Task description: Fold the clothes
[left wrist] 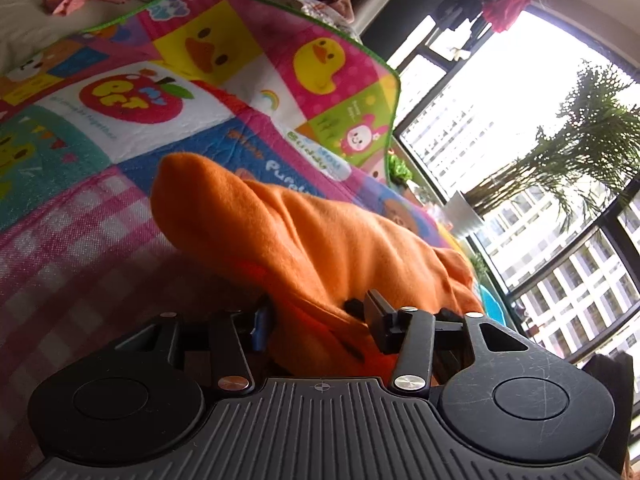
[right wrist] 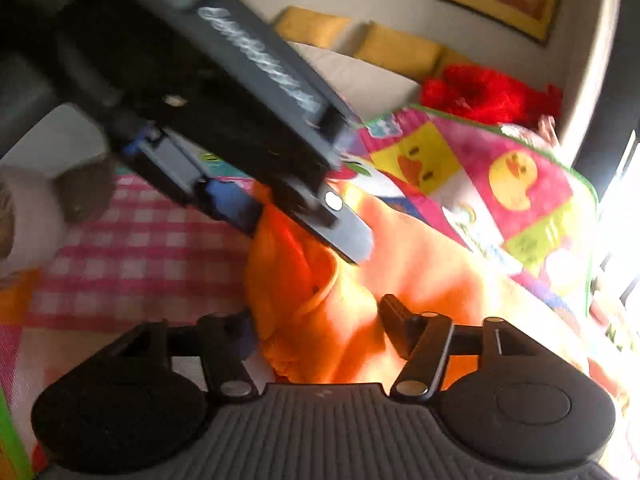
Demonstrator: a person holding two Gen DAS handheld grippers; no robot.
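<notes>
Gripping: left gripper (left wrist: 320, 316) and right gripper (right wrist: 316, 320) each pinch the orange garment (left wrist: 280, 232).
Handling: seems soft, light, floppy.
Hold: likely best at edges.

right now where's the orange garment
The orange garment is bunched on the colourful cartoon mat, centre of both wrist views, fabric between the fingers of both hand-held grippers.

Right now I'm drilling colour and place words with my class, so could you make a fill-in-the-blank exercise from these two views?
1. Both grippers, left and right, have cloth of the colour ____ between their fingers.
2. The garment lies on a play mat printed with yellow ____.
3. Beside the mat lies a pink-and-white ____ cloth.

Missing words: orange; ducks; checked
</notes>
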